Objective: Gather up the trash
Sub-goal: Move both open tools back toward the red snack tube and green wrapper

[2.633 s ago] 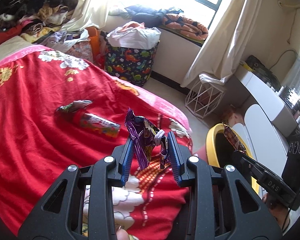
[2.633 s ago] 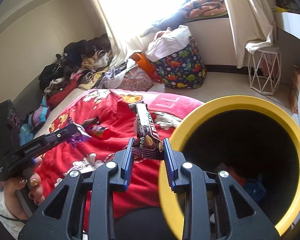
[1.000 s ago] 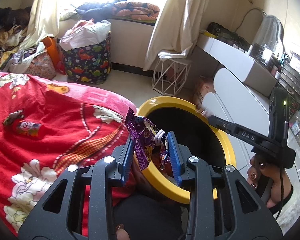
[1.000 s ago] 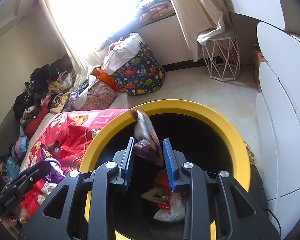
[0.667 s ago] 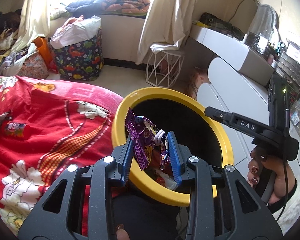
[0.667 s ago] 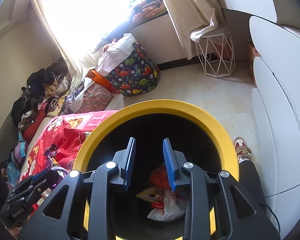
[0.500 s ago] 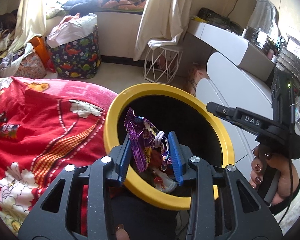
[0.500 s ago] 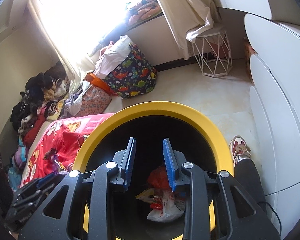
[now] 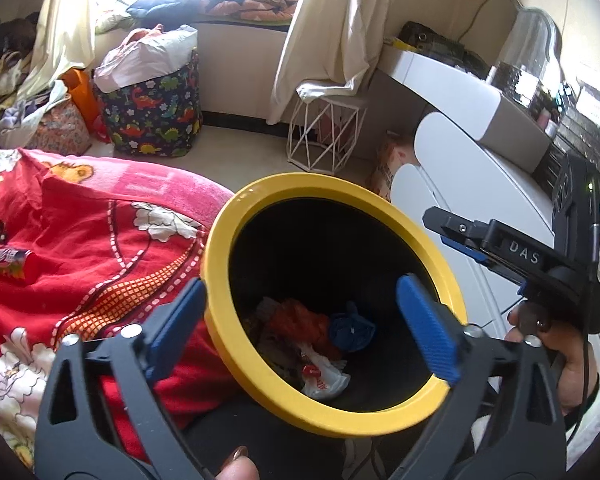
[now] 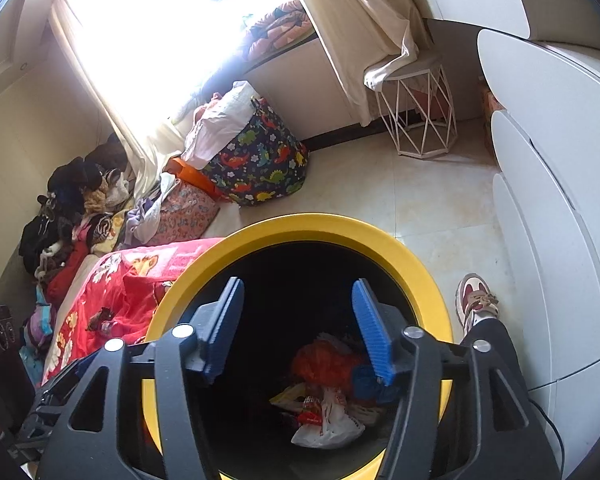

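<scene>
Left wrist view. Left gripper (image 9: 300,314) low in frame, over the mouth of a yellow-rimmed bin (image 9: 435,252), jaws opening and spread very wide, nothing between the blue pads (image 9: 425,326). Bin centre frame, black inside. Trash pile (image 9: 311,340) on its bottom: orange wad, blue crumple, white bag with red print. Red floral blanket (image 9: 80,248) filling the left, touching the bin's left rim. Snack wrapper (image 9: 8,262) on the blanket at far left edge, well apart from the bin. Right gripper (image 9: 499,246) at right, seen side-on, a hand (image 9: 559,344) on its grip; gap between its fingers not readable from here. Dinosaur-print basket (image 9: 156,116) upper left by the window wall; white wire stool (image 9: 325,136) upper centre under the curtain.

Right wrist view. Right gripper (image 10: 298,326) bottom centre, pointing down into the same bin (image 10: 339,226), jaws opening, partly spread, empty. Trash pile (image 10: 323,392) showing between and below the pads. Blanket (image 10: 120,280) at left, another wrapper (image 10: 100,320) lying on it. Dinosaur basket (image 10: 260,160) centre, wire stool (image 10: 415,116) upper right. A shoe (image 10: 475,300) on the tiled floor just right of the bin.
</scene>
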Action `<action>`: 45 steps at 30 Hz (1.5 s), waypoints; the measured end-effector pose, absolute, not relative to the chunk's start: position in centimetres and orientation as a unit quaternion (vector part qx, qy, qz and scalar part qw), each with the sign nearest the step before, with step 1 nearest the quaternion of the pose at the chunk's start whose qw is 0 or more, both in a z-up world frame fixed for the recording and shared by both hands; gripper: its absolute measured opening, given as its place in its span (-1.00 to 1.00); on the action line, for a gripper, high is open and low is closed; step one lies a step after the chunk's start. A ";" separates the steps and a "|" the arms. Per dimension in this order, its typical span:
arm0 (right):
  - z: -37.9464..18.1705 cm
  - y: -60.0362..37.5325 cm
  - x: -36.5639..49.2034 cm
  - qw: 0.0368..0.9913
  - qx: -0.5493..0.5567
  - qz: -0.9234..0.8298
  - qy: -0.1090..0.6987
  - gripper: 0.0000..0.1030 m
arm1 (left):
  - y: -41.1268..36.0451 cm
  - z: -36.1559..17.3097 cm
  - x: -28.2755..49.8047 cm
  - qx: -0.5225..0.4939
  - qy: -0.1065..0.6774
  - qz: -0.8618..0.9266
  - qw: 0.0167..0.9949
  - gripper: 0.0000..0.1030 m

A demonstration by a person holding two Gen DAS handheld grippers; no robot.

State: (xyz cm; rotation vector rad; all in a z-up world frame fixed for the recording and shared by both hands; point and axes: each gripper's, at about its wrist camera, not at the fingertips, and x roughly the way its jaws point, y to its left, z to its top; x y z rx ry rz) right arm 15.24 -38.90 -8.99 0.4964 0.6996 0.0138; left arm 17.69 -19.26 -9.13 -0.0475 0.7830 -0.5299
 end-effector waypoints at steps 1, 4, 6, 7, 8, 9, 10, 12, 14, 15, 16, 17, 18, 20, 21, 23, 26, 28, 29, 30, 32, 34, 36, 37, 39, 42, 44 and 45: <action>-8.9 -38.9 15.2 0.910 0.240 0.006 0.337 0.26 | -19.1 -9.1 17.8 -0.025 0.376 -0.252 0.891 0.79; -8.6 -38.9 15.1 0.914 0.237 0.002 0.330 0.40 | -18.8 -8.8 17.7 -0.028 0.374 -0.246 0.894 0.79; -8.3 -38.8 15.0 0.915 0.233 0.000 0.328 0.49 | -18.6 -8.7 17.6 -0.031 0.372 -0.243 0.895 0.79; -8.3 -38.9 15.0 0.916 0.232 -0.001 0.327 0.50 | -18.5 -8.5 17.6 -0.032 0.372 -0.242 0.896 0.79; -8.1 -38.8 14.9 0.917 0.231 -0.001 0.325 0.52 | -18.4 -8.4 17.5 -0.034 0.371 -0.242 0.896 0.79; -8.0 -38.8 14.8 0.918 0.230 -0.001 0.324 0.55 | -18.3 -8.4 17.5 -0.035 0.370 -0.241 0.896 0.79; -7.8 -38.8 14.8 0.918 0.228 -0.002 0.323 0.57 | -18.2 -8.2 17.4 -0.035 0.369 -0.240 0.897 0.79; -7.6 -38.7 14.6 0.920 0.224 -0.004 0.320 0.63 | -18.0 -8.0 17.3 -0.036 0.367 -0.238 0.898 0.79; -7.3 -38.6 14.5 0.922 0.221 -0.003 0.318 0.64 | -17.8 -7.9 17.2 -0.036 0.365 -0.237 0.900 0.79; -7.1 -38.4 14.5 0.923 0.219 -0.003 0.317 0.64 | -17.7 -7.7 17.1 -0.036 0.365 -0.236 0.900 0.79; -7.0 -38.4 14.4 0.924 0.217 -0.002 0.316 0.64 | -17.6 -7.6 17.0 -0.036 0.364 -0.235 0.901 0.79; -6.8 -38.3 14.4 0.924 0.216 -0.001 0.315 0.64 | -17.4 -7.5 17.0 -0.036 0.363 -0.234 0.901 0.79; -6.6 -38.1 14.4 0.925 0.214 -0.001 0.313 0.64 | -17.3 -7.4 17.0 -0.037 0.362 -0.233 0.902 0.79; -6.2 -37.8 14.4 0.928 0.209 0.003 0.310 0.64 | -16.9 -7.1 17.0 -0.039 0.360 -0.231 0.903 0.79; -6.0 -37.6 14.4 0.929 0.206 0.005 0.308 0.65 | -16.7 -7.0 17.0 -0.040 0.360 -0.229 0.904 0.79; -5.7 -37.2 14.3 0.931 0.202 0.009 0.305 0.65 | -16.3 -6.7 17.0 -0.041 0.356 -0.226 0.906 0.79; -5.1 -36.3 14.2 0.933 0.197 0.017 0.300 0.65 | -15.6 -6.4 16.8 -0.042 0.351 -0.221 0.909 0.79; -4.6 -35.7 14.1 0.935 0.193 0.022 0.295 0.66 | -15.0 -6.2 16.7 -0.043 0.348 -0.216 0.911 0.79; -4.4 -35.5 14.0 0.936 0.191 0.024 0.293 0.66 | -14.7 -6.1 16.8 -0.044 0.347 -0.213 0.912 0.79; -4.2 -35.1 14.0 0.938 0.188 0.028 0.291 0.66 | -14.3 -6.0 16.8 -0.046 0.346 -0.210 0.913 0.79; -3.8 -34.7 14.0 0.939 0.184 0.034 0.288 0.66 | -13.6 -5.8 16.8 -0.050 0.344 -0.204 0.915 0.79; -3.4 -34.0 13.9 0.941 0.181 0.043 0.283 0.67 | -12.9 -5.6 16.8 -0.054 0.342 -0.199 0.917 0.79; -3.1 -33.4 13.8 0.943 0.181 0.051 0.276 0.83 | -12.2 -5.4 16.9 -0.059 0.339 -0.192 0.919 0.79; -2.9 -32.9 13.8 0.944 0.180 0.055 0.272 0.83 | -12.0 -5.3 16.9 -0.060 0.337 -0.190 0.920 0.79; -2.6 -32.2 13.7 0.945 0.175 0.063 0.268 0.83 | -11.2 -5.0 16.9 -0.064 0.334 -0.184 0.922 0.79; -2.3 -31.2 13.7 0.947 0.166 0.076 0.265 0.84 | -10.3 -4.7 17.0 -0.070 0.329 -0.174 0.925 0.79; -2.0 -30.4 13.7 0.948 0.160 0.085 0.261 0.85 | -9.6 -4.6 17.1 -0.073 0.327 -0.167 0.927 0.79; -2.0 -30.0 13.7 0.948 0.157 0.088 0.261 0.85 | -9.2 -4.5 17.1 -0.075 0.325 -0.163 0.928 0.79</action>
